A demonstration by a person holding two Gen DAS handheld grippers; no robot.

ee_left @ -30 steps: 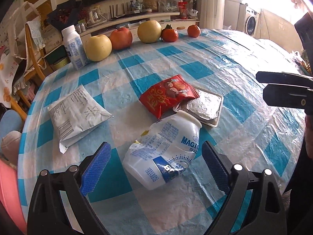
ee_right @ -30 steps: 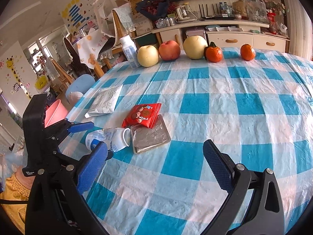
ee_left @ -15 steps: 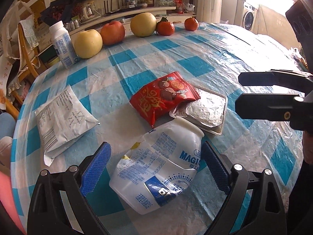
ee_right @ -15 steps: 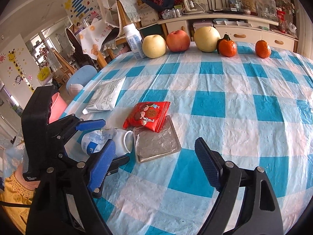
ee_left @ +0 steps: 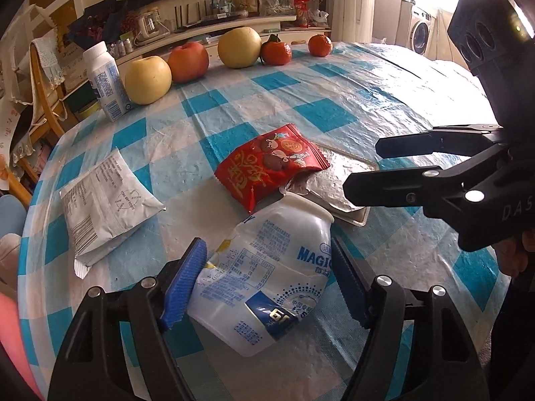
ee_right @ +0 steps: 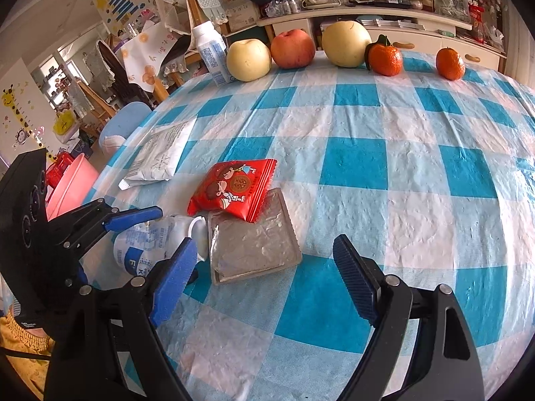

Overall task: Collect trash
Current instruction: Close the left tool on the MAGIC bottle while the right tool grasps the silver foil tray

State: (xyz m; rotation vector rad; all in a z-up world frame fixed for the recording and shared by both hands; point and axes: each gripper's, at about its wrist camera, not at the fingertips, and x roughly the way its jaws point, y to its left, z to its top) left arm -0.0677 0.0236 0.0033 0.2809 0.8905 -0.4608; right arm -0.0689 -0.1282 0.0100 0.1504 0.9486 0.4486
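Note:
A crushed white plastic bottle [ee_left: 267, 270] with blue print lies on its side on the checked tablecloth. My left gripper [ee_left: 267, 284] is around it, both blue pads close to its sides, jaws still apart. In the right wrist view the bottle [ee_right: 157, 240] shows between the left gripper's fingers. A red snack wrapper [ee_left: 271, 167] lies just beyond, partly on a flat foil tray [ee_right: 254, 244]. A white pouch [ee_left: 103, 200] lies to the left. My right gripper [ee_right: 264, 277] is open and empty, hovering just short of the foil tray.
A row of apples, a pear and two oranges [ee_right: 384, 56] stands along the table's far edge, with an upright white bottle [ee_right: 210, 50] at its left. A pink bin [ee_right: 70, 187] sits beside the table's left edge. Chairs and shelves stand beyond.
My left gripper has moved forward over the crushed bottle and its jaws have narrowed around it. My right gripper has moved forward and left toward the foil tray.

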